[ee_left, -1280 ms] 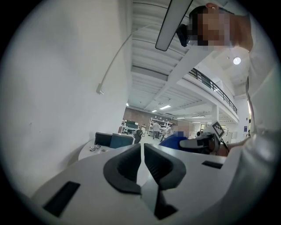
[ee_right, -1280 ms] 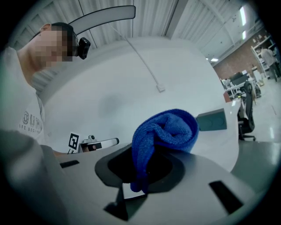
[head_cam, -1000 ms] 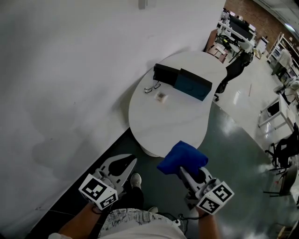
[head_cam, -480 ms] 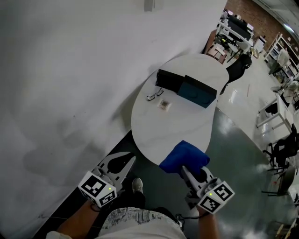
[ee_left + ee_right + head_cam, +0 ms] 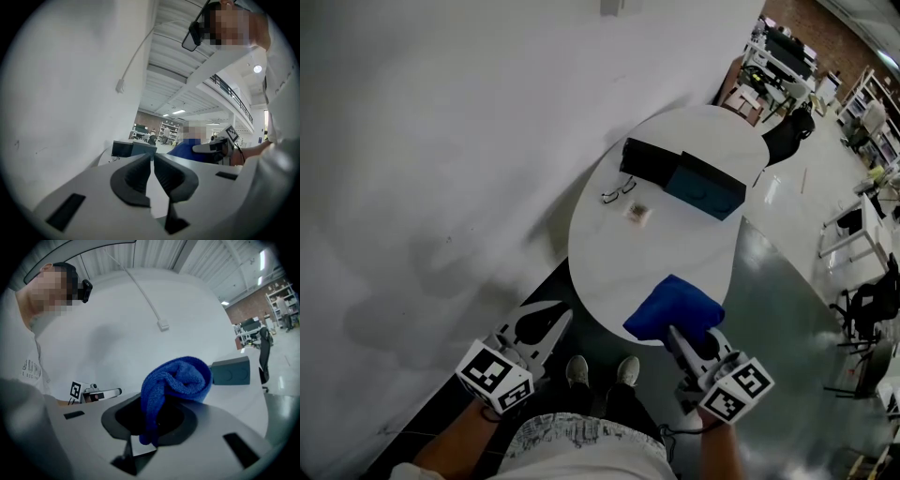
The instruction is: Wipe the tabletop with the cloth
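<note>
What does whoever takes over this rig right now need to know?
Left claw: jaws together, nothing in them, held low beside the table's near edge.
Right claw: shut on the bunched blue cloth, which sits over the near edge of the white table; I cannot tell whether it touches the top.
At the far end: a black box and a teal box side by side, with a small item in front of them.
Done: cloth is in hand.
Left: the wiping itself, probably from the near edge, working around the boxes.
</note>
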A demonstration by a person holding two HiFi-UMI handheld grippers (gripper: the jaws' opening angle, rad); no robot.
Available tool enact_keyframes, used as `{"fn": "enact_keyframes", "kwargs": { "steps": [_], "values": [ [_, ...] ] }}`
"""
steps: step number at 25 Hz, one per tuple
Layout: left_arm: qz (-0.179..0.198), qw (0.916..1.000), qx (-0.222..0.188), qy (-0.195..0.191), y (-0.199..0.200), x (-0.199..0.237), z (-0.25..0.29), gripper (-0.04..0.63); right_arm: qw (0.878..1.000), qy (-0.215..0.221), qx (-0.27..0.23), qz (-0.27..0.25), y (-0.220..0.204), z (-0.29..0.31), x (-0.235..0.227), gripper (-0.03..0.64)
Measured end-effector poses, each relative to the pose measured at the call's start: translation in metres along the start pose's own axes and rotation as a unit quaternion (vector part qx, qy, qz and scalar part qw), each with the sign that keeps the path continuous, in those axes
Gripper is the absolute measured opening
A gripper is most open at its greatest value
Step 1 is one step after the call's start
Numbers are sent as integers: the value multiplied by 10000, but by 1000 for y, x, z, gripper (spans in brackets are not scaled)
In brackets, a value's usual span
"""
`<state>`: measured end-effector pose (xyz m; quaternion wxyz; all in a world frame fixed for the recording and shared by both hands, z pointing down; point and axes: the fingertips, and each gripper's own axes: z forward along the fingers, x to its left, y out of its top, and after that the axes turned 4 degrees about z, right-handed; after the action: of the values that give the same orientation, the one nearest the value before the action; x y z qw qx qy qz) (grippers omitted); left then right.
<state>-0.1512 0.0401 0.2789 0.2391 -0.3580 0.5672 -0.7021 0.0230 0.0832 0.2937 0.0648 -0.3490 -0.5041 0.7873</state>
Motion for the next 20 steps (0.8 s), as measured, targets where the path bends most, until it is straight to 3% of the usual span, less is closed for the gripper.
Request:
{"fn": "enact_keyframes", "kwargs": {
  "steps": [10, 20],
  "values": [
    [-69, 9980, 113, 622, -9, 18, 15, 40, 9975, 440, 386, -406, 13, 45, -36, 83],
    [-280, 9887, 195, 1457, -26, 43, 46, 40, 9868, 1012, 1047, -712, 10, 107, -88, 83]
  ]
}}
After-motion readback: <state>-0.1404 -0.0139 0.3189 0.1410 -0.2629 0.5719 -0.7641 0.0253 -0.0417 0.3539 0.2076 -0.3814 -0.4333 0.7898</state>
